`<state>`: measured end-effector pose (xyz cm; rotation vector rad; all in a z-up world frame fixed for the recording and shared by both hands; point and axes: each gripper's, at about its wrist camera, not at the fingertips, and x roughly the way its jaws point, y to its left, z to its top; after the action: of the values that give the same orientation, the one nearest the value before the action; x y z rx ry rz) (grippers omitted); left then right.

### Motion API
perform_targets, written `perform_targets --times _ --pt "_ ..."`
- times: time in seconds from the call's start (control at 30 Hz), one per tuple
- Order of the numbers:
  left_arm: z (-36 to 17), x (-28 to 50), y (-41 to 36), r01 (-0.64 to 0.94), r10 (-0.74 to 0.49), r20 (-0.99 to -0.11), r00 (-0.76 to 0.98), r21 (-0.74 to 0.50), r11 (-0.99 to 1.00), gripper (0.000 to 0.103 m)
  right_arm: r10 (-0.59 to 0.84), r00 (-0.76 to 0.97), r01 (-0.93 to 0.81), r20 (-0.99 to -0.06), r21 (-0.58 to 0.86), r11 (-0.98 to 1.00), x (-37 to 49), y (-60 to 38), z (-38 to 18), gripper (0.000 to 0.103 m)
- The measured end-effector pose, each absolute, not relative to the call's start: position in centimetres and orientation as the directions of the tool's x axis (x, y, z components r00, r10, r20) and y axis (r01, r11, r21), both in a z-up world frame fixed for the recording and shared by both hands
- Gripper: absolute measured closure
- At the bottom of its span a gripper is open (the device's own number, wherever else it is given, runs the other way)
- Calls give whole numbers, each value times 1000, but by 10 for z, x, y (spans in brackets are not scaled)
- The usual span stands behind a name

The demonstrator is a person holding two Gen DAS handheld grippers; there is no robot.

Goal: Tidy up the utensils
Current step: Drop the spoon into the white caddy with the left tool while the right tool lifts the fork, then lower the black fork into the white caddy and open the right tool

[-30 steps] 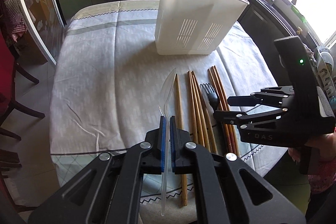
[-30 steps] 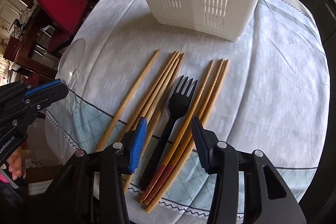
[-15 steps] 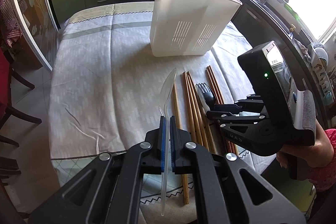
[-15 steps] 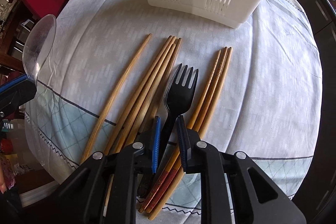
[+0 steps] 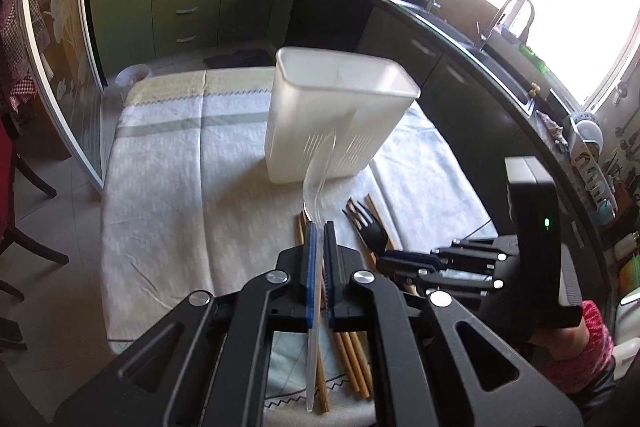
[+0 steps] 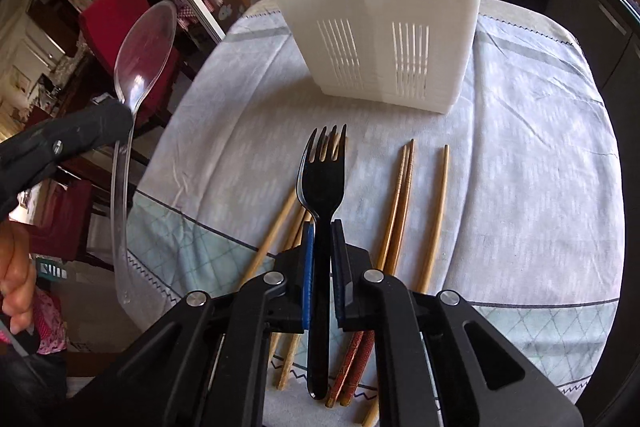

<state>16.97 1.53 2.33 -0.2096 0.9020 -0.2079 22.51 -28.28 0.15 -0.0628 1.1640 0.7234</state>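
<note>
A clear plastic spoon (image 5: 318, 175) is clamped by its handle in my left gripper (image 5: 319, 227), which is shut on it; its bowl (image 6: 144, 55) points up and it hangs above the table. My right gripper (image 6: 322, 227) has its jaws closing tight on the handle of the black fork (image 6: 324, 167), pads pressing on it, and the fork is lifted off the cloth. In the left wrist view the right gripper (image 5: 384, 261) and fork (image 5: 370, 227) sit just right of my left one. The white slotted utensil caddy (image 6: 380, 7) stands upright farther back.
Several wooden chopsticks (image 6: 400, 207) lie on the pale tablecloth (image 6: 520, 147) under both grippers, some with red ends. Kitchen cabinets (image 5: 176, 7) and a counter with a sink curve around behind and to the right. Red chairs (image 6: 128, 7) stand to the left.
My right gripper closed on the black fork and lifted it off the cloth. My left gripper rose with the clear spoon and tilted up, so the caddy looks smaller.
</note>
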Motion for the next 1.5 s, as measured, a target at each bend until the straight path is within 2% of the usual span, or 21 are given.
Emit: perform_targets --times 0.27,0.4,0.53,0.63,0.87,1.2,1.33,1.5 --pt "106 227 14 127 -244 -448 860 -276 953 99 614 290 -573 -735 380 726 217 -325 34 94" --pt "115 256 4 130 -196 -294 935 -229 965 99 646 293 -571 -705 413 709 221 -346 39 94" --pt "104 280 -3 112 -153 -209 966 -196 974 99 660 311 -574 -683 419 704 227 -357 43 94" --pt "88 290 -9 101 -139 -209 968 -181 978 99 671 335 -577 -661 419 701 230 -362 51 94" --pt "54 291 -8 85 -132 -293 947 -169 982 99 693 413 -593 -591 403 697 251 -361 82 94" --pt "46 273 8 114 -170 -332 928 -183 976 95 661 615 -559 -430 353 750 314 -331 139 94" --pt "49 259 20 115 -180 -335 925 -204 972 94 606 696 -511 -385 327 795 352 -314 138 94" --pt "51 238 33 115 -185 -350 918 -212 970 92 534 745 -458 -400 276 845 385 -296 109 94"
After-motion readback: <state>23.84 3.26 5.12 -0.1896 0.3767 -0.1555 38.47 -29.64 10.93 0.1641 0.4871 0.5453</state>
